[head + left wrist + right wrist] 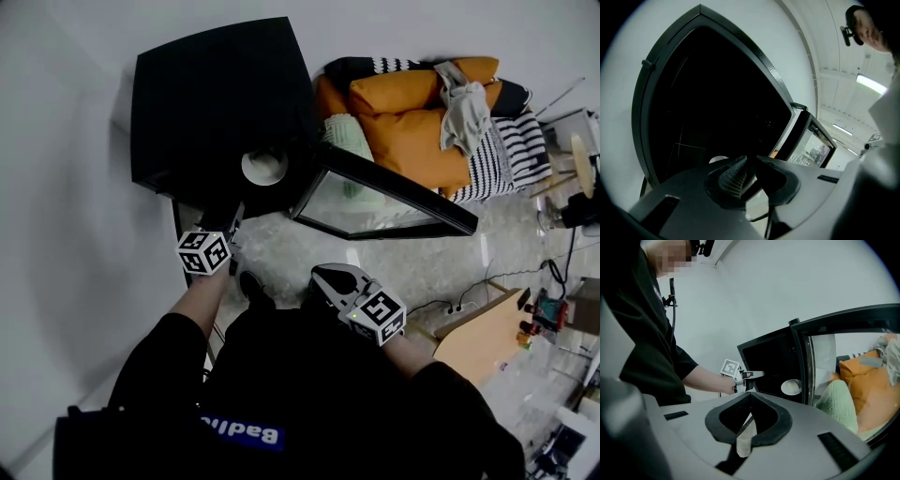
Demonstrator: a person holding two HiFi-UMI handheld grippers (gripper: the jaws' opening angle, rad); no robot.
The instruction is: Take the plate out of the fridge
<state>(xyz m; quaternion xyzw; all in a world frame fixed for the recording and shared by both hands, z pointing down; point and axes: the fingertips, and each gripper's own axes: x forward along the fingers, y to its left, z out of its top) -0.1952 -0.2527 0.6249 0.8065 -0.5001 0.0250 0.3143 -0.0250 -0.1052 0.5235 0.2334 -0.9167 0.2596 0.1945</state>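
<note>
White walls (56, 187) and a pale marbled floor (281, 253) frame a small black fridge (216, 94), its glass door (394, 192) swung wide open toward a heap of orange cushions (412, 122) and a green cushion (349, 139). A white plate (264, 167) sits inside the fridge, low down near the front edge of the opening and toward the hinge side of the door. A person in a black top holds the left gripper (232, 220) at the fridge's front edge, pointed into the dark interior. Its jaws stand slightly apart with nothing between them, and the plate lies just beyond their tips without touching them. The right gripper (323, 278) hangs back over the floor, well apart from the fridge and in front of the open door, with its jaws together and nothing in them. From its own view the plate shows pale against the black interior, just inside the door frame.
</note>
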